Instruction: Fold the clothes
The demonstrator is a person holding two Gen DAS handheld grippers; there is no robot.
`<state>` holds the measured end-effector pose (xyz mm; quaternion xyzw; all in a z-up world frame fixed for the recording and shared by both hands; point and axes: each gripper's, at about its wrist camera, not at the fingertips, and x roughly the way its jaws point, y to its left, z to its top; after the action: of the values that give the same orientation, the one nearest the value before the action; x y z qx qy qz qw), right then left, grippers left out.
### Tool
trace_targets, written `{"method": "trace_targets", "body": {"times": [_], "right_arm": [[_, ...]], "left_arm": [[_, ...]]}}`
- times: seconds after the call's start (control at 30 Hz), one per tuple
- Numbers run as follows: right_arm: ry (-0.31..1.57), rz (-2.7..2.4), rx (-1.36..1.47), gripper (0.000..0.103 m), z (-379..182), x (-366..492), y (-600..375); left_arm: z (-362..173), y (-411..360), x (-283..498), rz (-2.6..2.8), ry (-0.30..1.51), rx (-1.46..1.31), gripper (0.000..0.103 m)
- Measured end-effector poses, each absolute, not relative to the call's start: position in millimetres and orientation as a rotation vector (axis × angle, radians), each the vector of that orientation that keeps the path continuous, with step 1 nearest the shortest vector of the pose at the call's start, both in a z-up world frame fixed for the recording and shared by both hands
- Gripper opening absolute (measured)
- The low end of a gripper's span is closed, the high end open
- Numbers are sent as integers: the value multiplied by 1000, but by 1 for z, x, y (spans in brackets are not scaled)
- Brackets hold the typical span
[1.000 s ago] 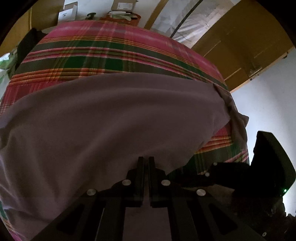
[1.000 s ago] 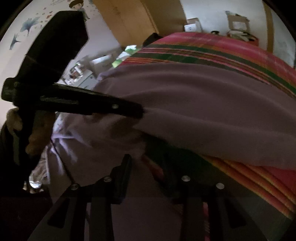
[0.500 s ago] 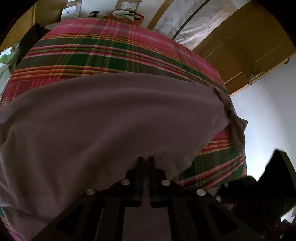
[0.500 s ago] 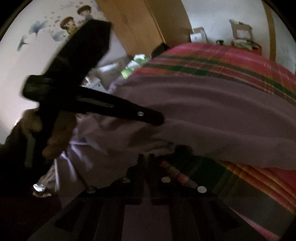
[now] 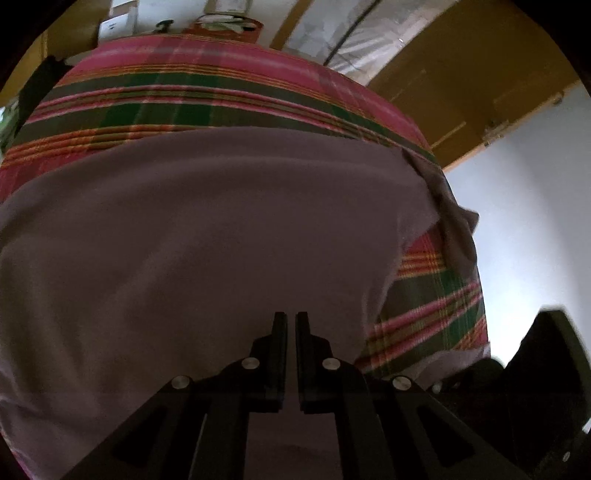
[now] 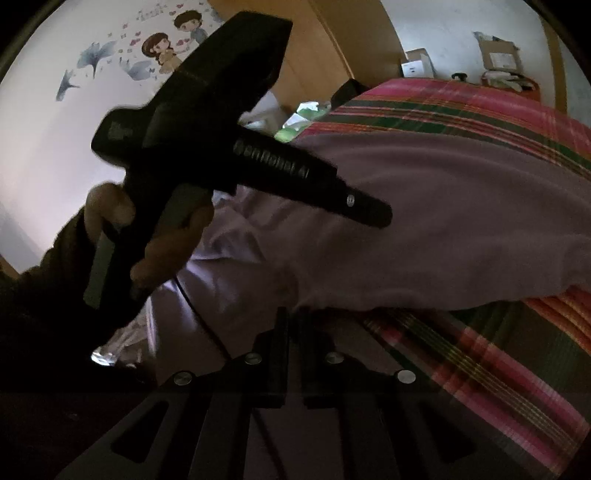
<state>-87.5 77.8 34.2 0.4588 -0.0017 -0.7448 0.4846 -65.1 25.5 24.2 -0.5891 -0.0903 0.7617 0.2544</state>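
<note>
A mauve garment point(image 5: 221, 240) lies spread over a pink and green plaid bedspread point(image 5: 221, 85). My left gripper point(image 5: 290, 317) is shut on its near edge, with cloth around the tips. In the right wrist view the same left gripper point(image 6: 382, 218) pinches a raised fold of the garment point(image 6: 443, 221), held by a hand point(image 6: 107, 206). My right gripper point(image 6: 291, 317) sits at the garment's lower hem. Its jaws stand almost together and are opening slightly, with the hem between the tips. The scene is dim there.
The bedspread point(image 6: 480, 350) shows bare to the right of the garment. A wooden wardrobe point(image 5: 461, 74) and cardboard boxes point(image 5: 118, 22) stand beyond the bed. A wall with cartoon stickers point(image 6: 166, 40) is on the left. A thin black cable point(image 6: 199, 314) hangs near my right gripper.
My right gripper went from open jaws to jaws nearly together on the garment's hem, and it drifted along the bed's edge. The left gripper kept its grip and hardly moved.
</note>
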Motion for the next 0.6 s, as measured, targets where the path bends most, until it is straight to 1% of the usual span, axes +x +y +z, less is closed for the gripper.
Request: {"method": "trace_targets", "body": {"times": [0.1, 0.2, 0.3, 0.33, 0.37, 0.43, 0.57, 0.6], "right_arm": [[-21, -1862, 1104, 14, 43, -91, 94], [-26, -1975, 1100, 27, 51, -100, 127], [21, -2157, 1107, 29, 55, -106, 167], [39, -2217, 1114, 29, 56, -108, 180], [58, -2277, 1120, 29, 57, -109, 193], [90, -2411, 1143, 32, 56, -112, 222], [90, -2626, 1177, 35, 53, -114, 273], [72, -2631, 1180, 38, 51, -114, 280]], "left_arm": [[28, 32, -64, 2063, -224, -1584, 3], [32, 37, -67, 2073, -195, -1564, 3], [38, 44, -73, 2087, -182, -1541, 4], [39, 48, -74, 2085, -177, -1533, 8], [41, 52, -75, 2081, -172, -1526, 13], [41, 67, -75, 2060, -134, -1515, 19], [37, 99, -67, 2052, 0, -1492, 19], [36, 107, -64, 2056, 41, -1484, 19]]}}
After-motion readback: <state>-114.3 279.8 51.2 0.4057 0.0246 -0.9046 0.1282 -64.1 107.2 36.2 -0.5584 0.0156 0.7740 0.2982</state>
